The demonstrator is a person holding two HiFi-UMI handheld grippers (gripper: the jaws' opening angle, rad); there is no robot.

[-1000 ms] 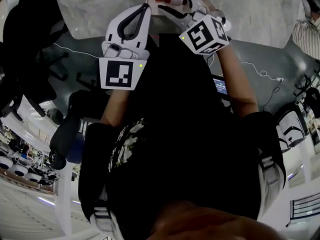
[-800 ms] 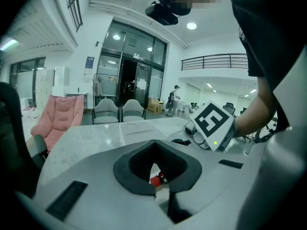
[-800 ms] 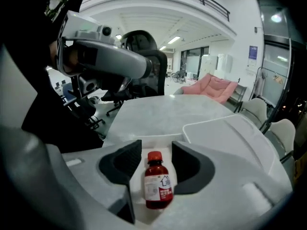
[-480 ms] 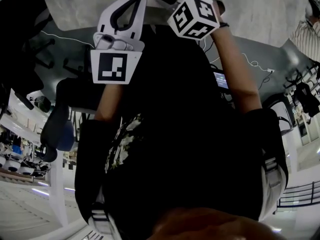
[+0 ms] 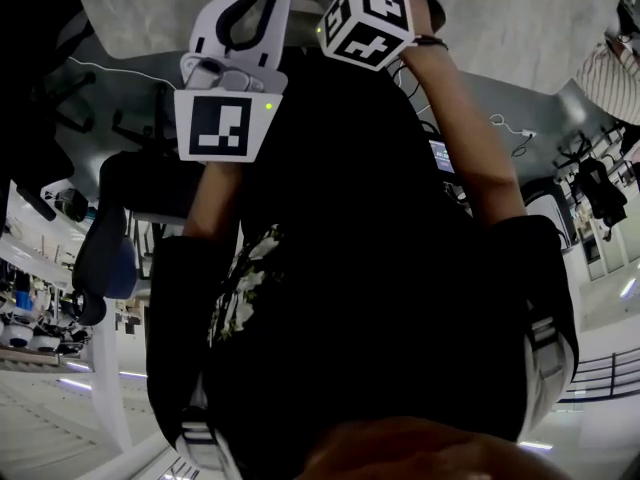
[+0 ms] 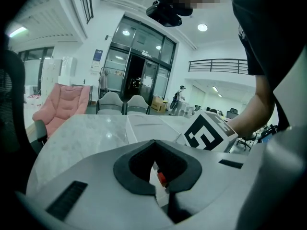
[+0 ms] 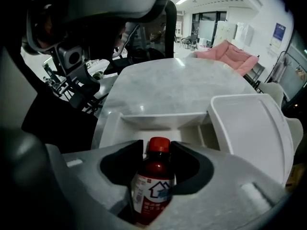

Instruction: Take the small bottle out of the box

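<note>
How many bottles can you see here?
1. A small red-capped bottle stands between the closing jaws of the right gripper, with the open white box beyond it. The left gripper view glimpses the same red cap. Others may be hidden inside the box.

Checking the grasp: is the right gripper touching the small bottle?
Cannot tell: right gripper view shows right gripper jaws closing around the small bottle, no plain gap.

The small bottle [image 7: 154,166] is recorded as dark red-brown, with red cap [image 7: 159,144] and white, blue-printed label [image 7: 149,191]. Behind the bottle, a white box [image 7: 158,121] and grey-veined white table [image 7: 182,85] are noted.
</note>
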